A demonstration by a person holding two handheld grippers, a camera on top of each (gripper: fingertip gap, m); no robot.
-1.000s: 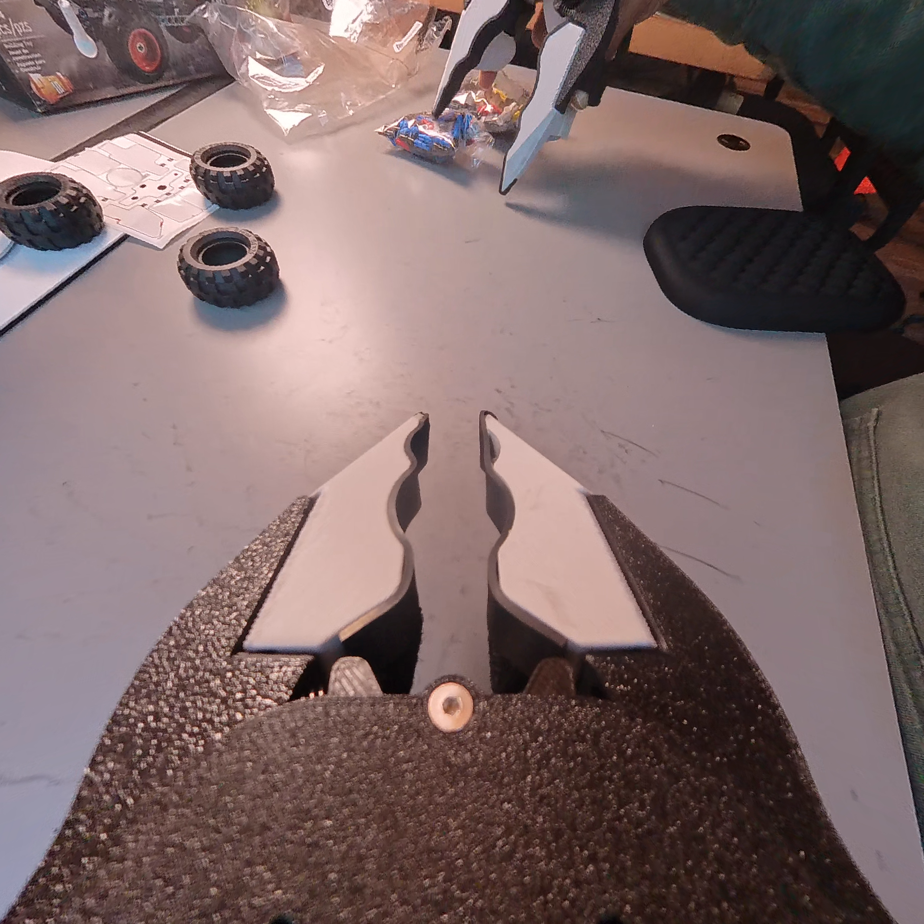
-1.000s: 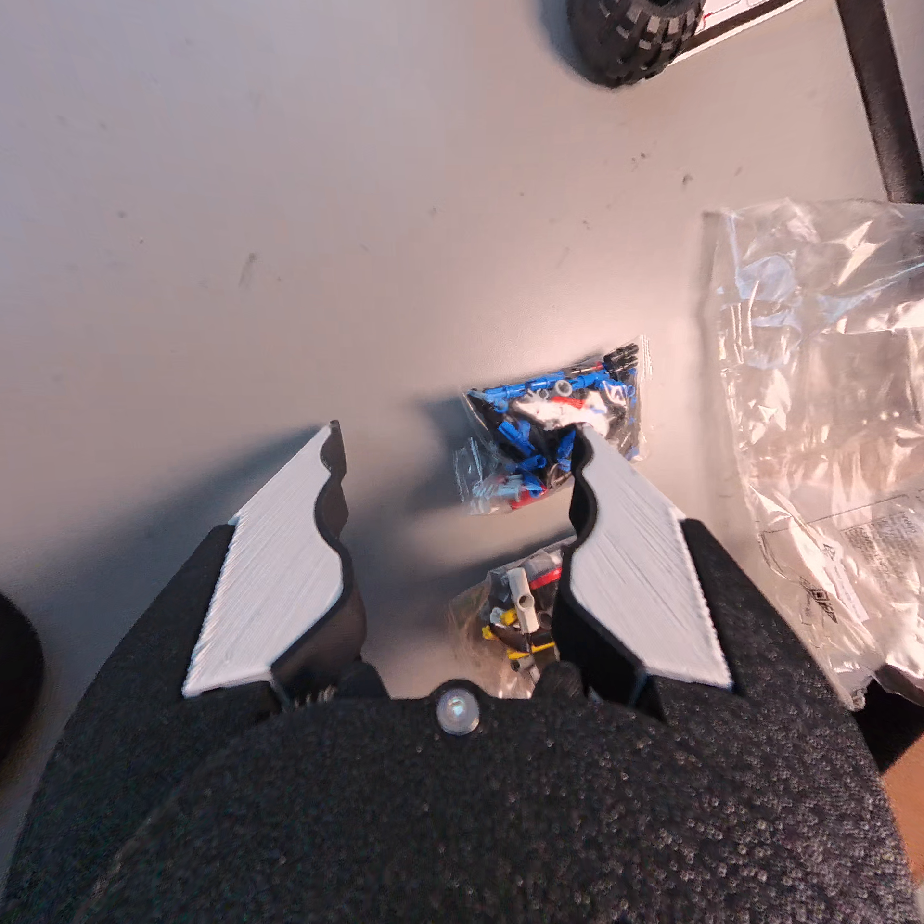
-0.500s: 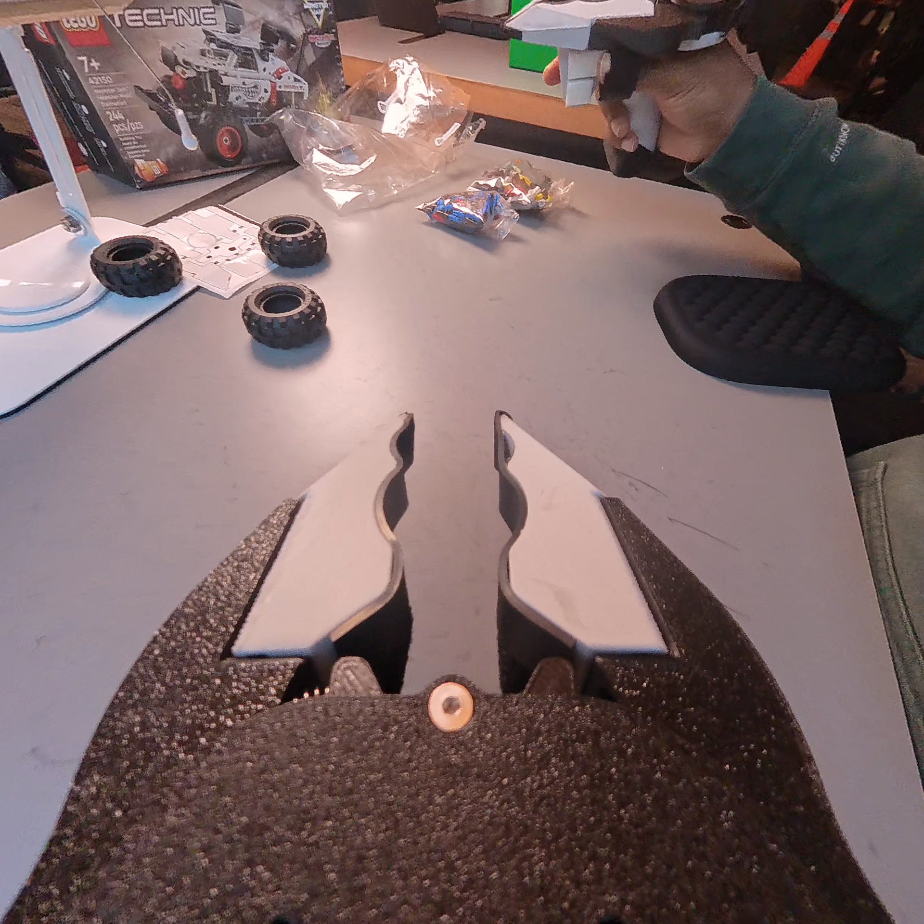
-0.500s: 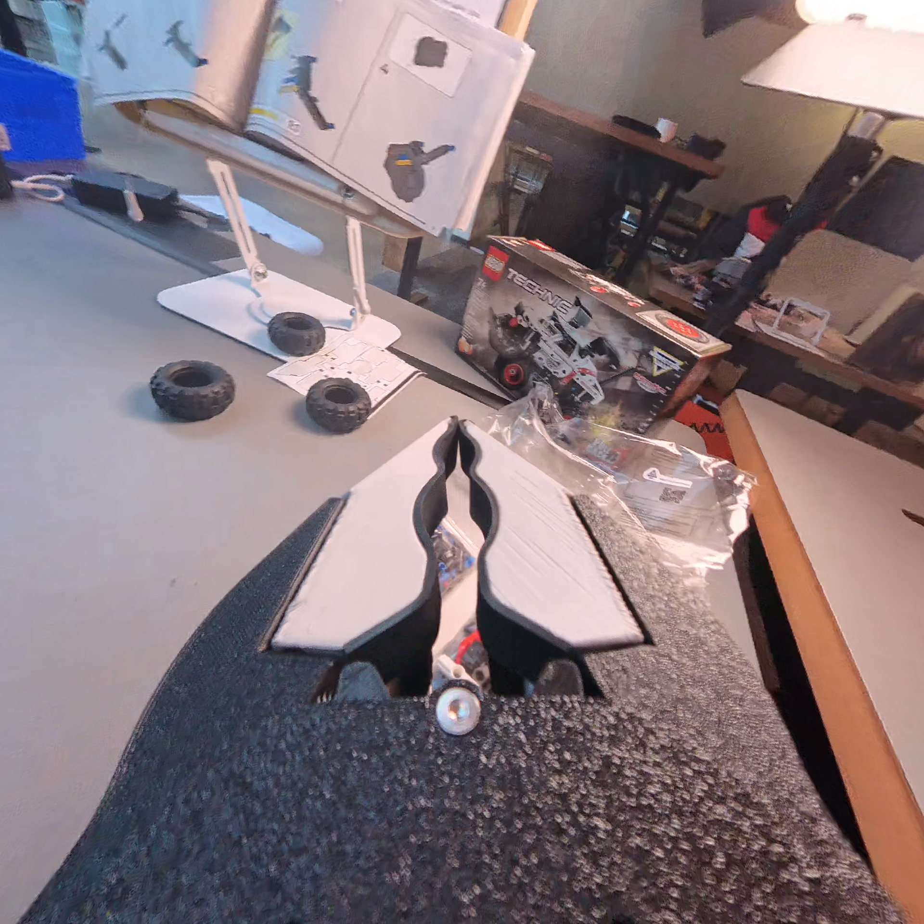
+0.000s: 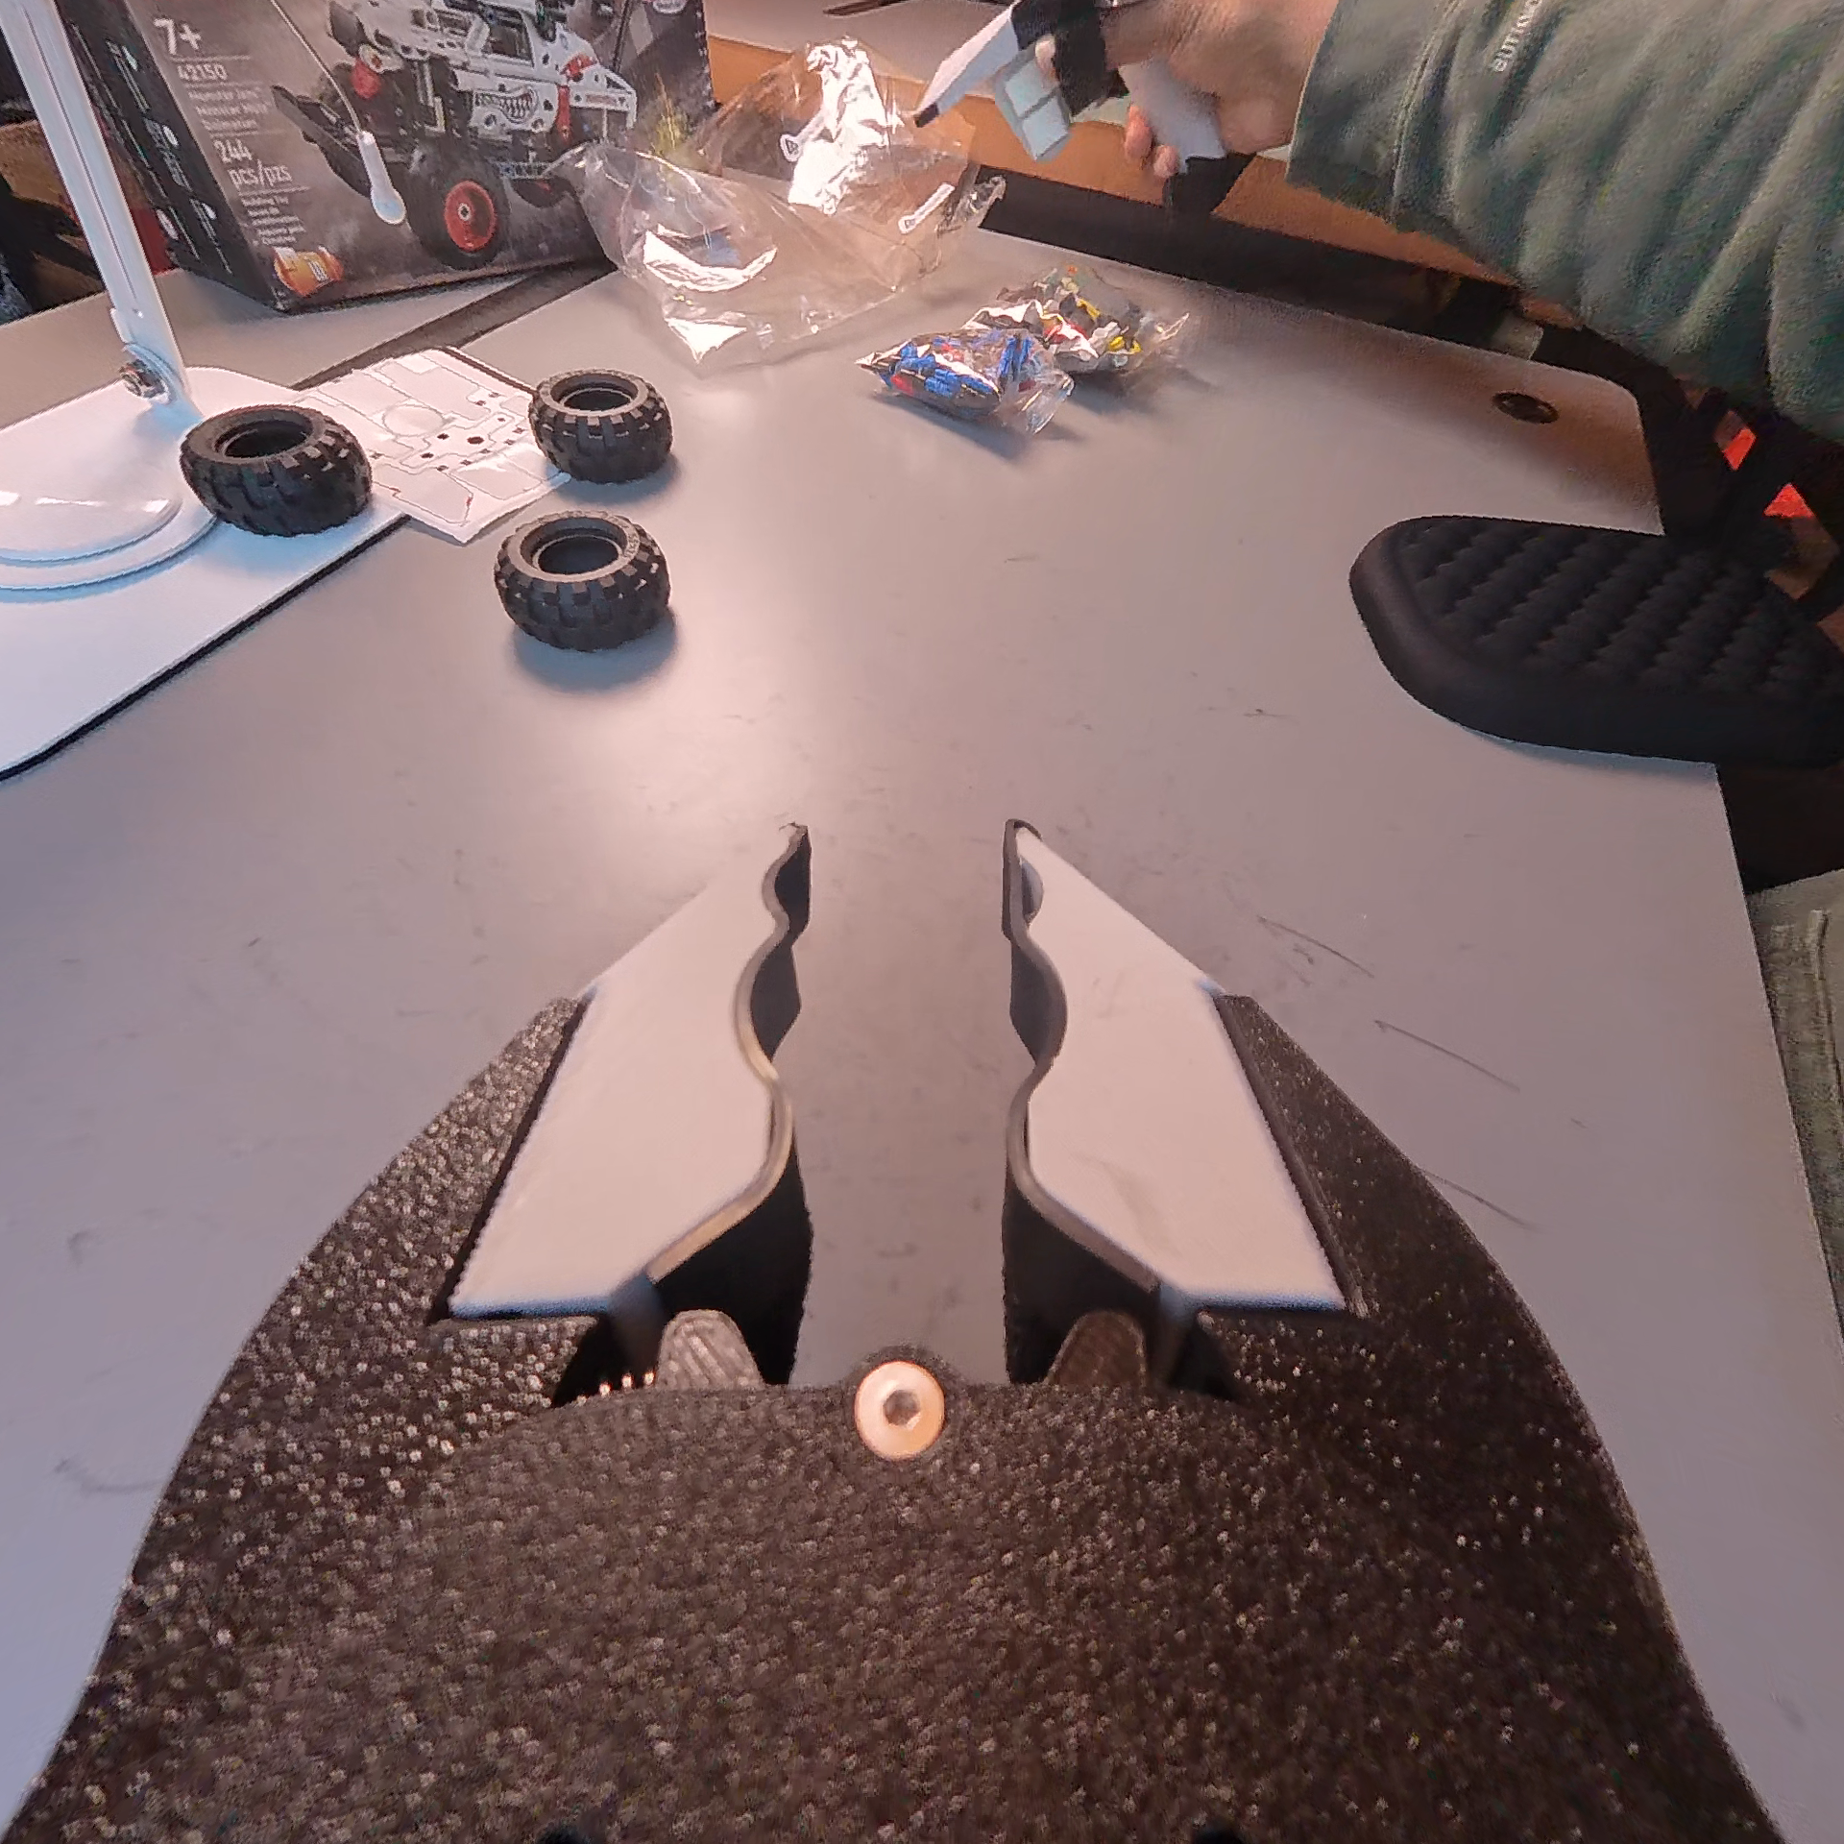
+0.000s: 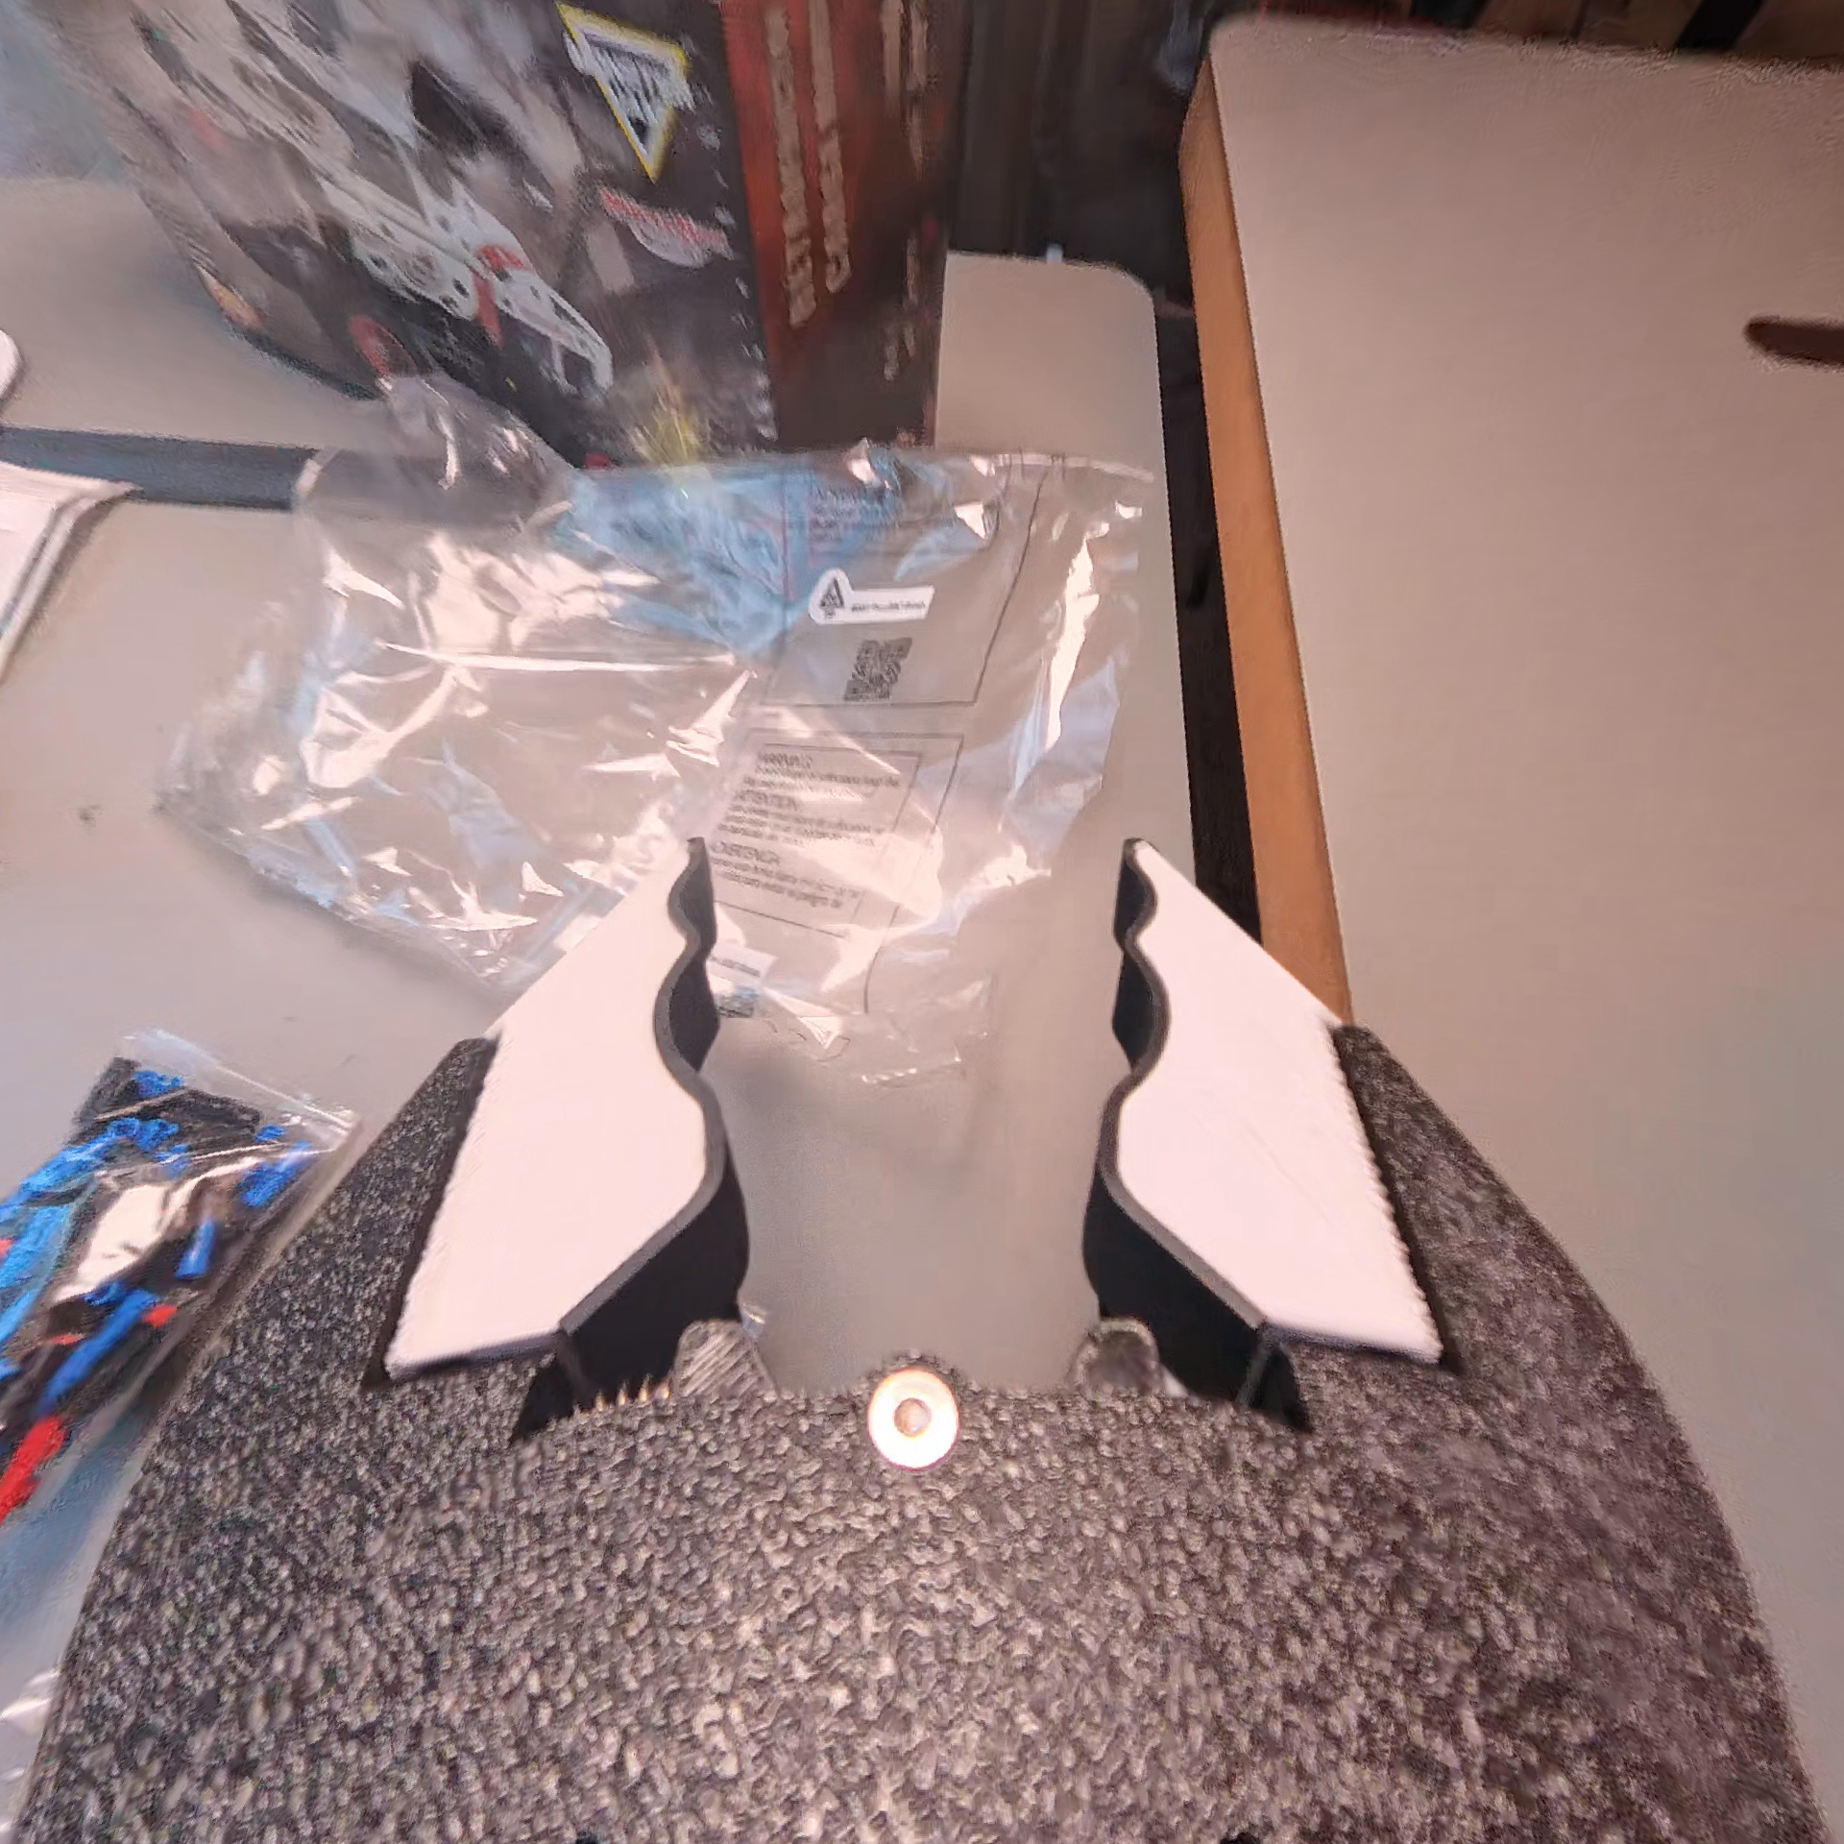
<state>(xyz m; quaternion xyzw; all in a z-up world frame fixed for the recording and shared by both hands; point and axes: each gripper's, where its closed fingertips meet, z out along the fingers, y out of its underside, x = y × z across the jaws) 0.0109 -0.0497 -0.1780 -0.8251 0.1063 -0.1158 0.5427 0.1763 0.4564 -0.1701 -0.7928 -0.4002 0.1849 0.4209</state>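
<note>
Left wrist view
- Left gripper [image 5: 903,833]: held low over bare grey table [image 5: 898,649]; jaws parted, nothing between them, nothing touched.
- Tyres: three black knobbly tyres are seen ahead to the left; the nearest tyre [image 5: 582,581] lies on bare table, well apart from the gripper, the other two by a white sheet [image 5: 439,439] and a white lamp base [image 5: 80,499].
- Parts bags: a bag of blue pieces [image 5: 963,374] and a second bag of mixed pieces [image 5: 1083,324] lie touching, farther off.
- Beyond: an empty clear bag [image 5: 788,230] is crumpled in front of a toy truck box [image 5: 399,130].
- Right gripper [image 5: 983,60]: seen at top, lifted clear of the table in a hand [image 5: 1197,70] with a green sleeve.
- Edge: a black padded armrest [image 5: 1597,639] sits past the right edge.

Right wrist view
- Right gripper [image 6: 913,848]: jaws spread wide, empty; nearest thing is the empty clear bag [image 6: 599,698], lying just ahead and under the tips. Contact cannot be told.
- Blue parts bag [image 6: 130,1197]: beside the left finger, apart.
- Picture: blurred by motion.

Risks (judged)
- Film: slippery and limp, so it may be snagged or dragged by a finger.
- Table edge: close on the right, so a nudged bag could slide into the gap.
</note>
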